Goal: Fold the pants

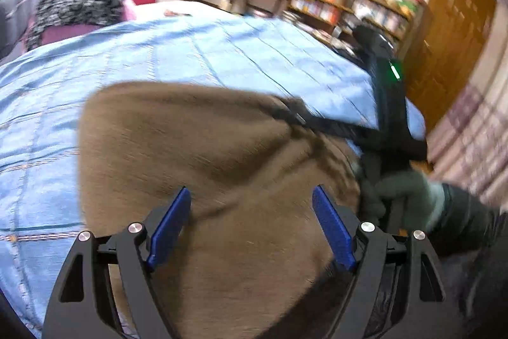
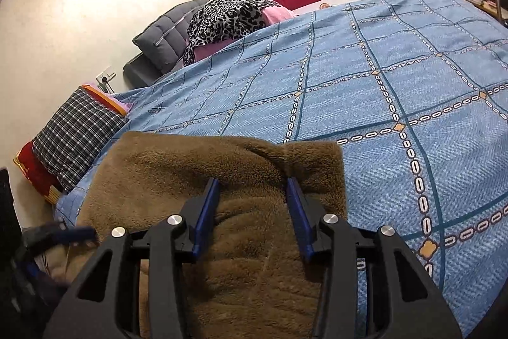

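The brown fleece pants (image 2: 203, 212) lie on the blue checked bedspread (image 2: 397, 78) near the bed's edge, folded into a thick pad with its far edge running straight across.

The left claw (image 1: 250, 196) stands wide over the pants with its blue pads apart; only the flat fleece shows between them and neither pad presses on it.

The right claw (image 2: 252, 183) is narrower. Its pads flank a raised pucker of fleece by the far edge of the pants, the right pad touching the fold, but whether the cloth is actually pinched I cannot tell. In the left wrist view a gloved hand (image 1: 403, 196) holds that claw's handle at the pants' right side.

A wooden bookshelf (image 1: 349, 5) against the far wall holds rows of coloured books. A leopard-print cloth (image 2: 228, 15) is draped at the head of the bed, and a checked cushion (image 2: 76, 135) lies beside the bed.
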